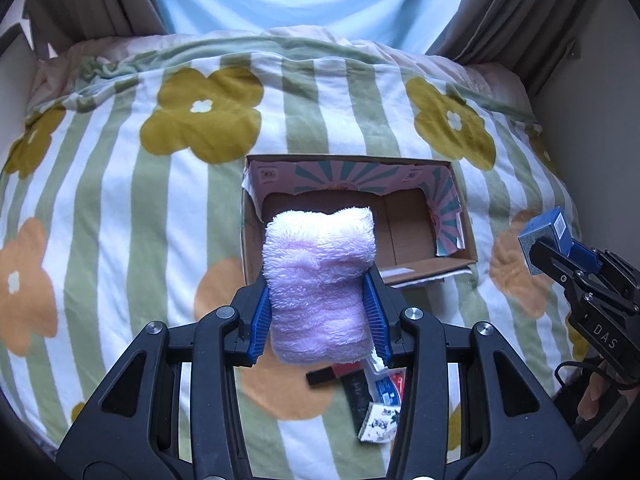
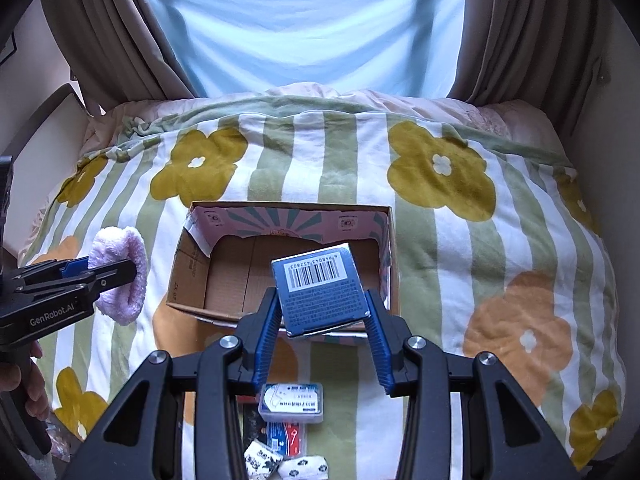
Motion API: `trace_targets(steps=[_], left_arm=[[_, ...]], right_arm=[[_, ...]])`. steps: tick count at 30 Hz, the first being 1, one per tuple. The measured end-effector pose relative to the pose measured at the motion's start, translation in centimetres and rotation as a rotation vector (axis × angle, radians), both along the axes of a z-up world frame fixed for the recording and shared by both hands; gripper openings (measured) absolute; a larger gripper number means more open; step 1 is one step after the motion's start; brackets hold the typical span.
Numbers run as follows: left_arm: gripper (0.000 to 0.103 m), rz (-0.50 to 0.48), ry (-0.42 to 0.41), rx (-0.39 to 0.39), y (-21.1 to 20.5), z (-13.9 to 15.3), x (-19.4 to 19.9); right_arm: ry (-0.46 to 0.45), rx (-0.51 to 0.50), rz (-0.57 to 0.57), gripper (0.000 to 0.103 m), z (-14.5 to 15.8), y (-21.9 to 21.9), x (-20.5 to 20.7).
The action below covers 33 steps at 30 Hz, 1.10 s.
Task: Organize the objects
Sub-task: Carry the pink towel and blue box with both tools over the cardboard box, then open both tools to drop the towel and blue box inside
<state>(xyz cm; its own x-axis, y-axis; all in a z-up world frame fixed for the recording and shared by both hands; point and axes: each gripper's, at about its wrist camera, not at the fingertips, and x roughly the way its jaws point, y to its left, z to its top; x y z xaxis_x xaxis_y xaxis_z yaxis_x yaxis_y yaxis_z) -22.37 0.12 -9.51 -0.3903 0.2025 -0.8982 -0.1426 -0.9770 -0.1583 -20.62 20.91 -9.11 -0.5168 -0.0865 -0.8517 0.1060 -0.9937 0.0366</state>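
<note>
You hold a pale pink-lilac fluffy towel (image 1: 320, 280) in the left gripper (image 1: 320, 316), black frame with blue ribbed pads (image 1: 260, 316). In the right gripper (image 2: 324, 320), same black and blue, you grip a blue box (image 2: 320, 292) with a white barcode label and black bars. The cardboard box (image 2: 224, 284) is plain brown inside, its walls lined pink with teal sunburst rays. All round the cardboard box, the blanket (image 2: 440, 260) shows white and sage-green stripes with mustard and orange flowers, white centres. Nearer you than the cardboard box: a clear case (image 2: 291, 402) with white-blue label, a red-and-blue packet (image 2: 290, 438), white packets (image 2: 262, 460) with black print. Beyond it, a light blue curtain (image 2: 304, 28) between taupe drapes (image 2: 120, 36).
</note>
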Motion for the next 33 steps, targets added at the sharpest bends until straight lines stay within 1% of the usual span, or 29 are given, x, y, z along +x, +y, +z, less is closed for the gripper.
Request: trace_targets(steps=[2,5,7,11,17,20,22,25,29,31,32,33], left_arm=[[0.038,0.000,-0.016,0.007,0.0,-1.3,-2.3],[0.038,-0.018,-0.047,0.000,0.7,-3.7,-5.2],[0.038,-0.039,-0.072,-0.017,1.6,-5.7,-7.1],[0.038,-0.066,-0.124,-0.021,3.2,-10.1,-10.2],[0.038,-0.094,-0.198,-0.052,5.0,-17.2,-13.2],[0.038,-0.094,-0.217,-0.063,5.4,-19.5,-13.7],[0.038,-0.086,-0.223,-0.062,5.4,-20.4,-13.9],[0.038,-0.078,-0.224,-0.065,5.5,-20.8,-14.0],[0.038,-0.088,-0.216,-0.074,6.0,-20.4,-14.3],[0.038,-0.095,-0.208,-0.078,6.2,-19.7,-14.5],[0.038,-0.099,-0.200,-0.085,6.3,-19.3,-14.6],[0.039,-0.102,-0.191,-0.090,6.5,-18.9,-14.6]], right_arm=[[-0.010,0.025,0.034,0.038,-1.4,-0.6,-1.9],[-0.039,0.028,0.075,0.038,-3.8,-1.1,-4.4],[-0.071,0.026,0.105,0.038,-5.9,-1.5,-6.1],[-0.126,0.028,0.159,0.038,-10.0,-2.1,-8.8],[-0.182,0.028,0.253,0.038,-15.8,-2.4,-10.9],[-0.186,0.017,0.275,0.038,-17.3,-2.2,-10.9],[-0.183,0.018,0.284,0.038,-17.8,-2.1,-10.7],[-0.184,0.013,0.287,0.038,-18.0,-2.0,-10.8],[-0.182,0.003,0.294,0.038,-17.7,-1.7,-11.0],[-0.187,-0.006,0.325,0.039,-17.4,-1.8,-11.1],[-0.189,-0.002,0.334,0.041,-17.2,-1.8,-11.0],[-0.183,0.002,0.337,0.055,-17.0,-1.8,-11.0]])
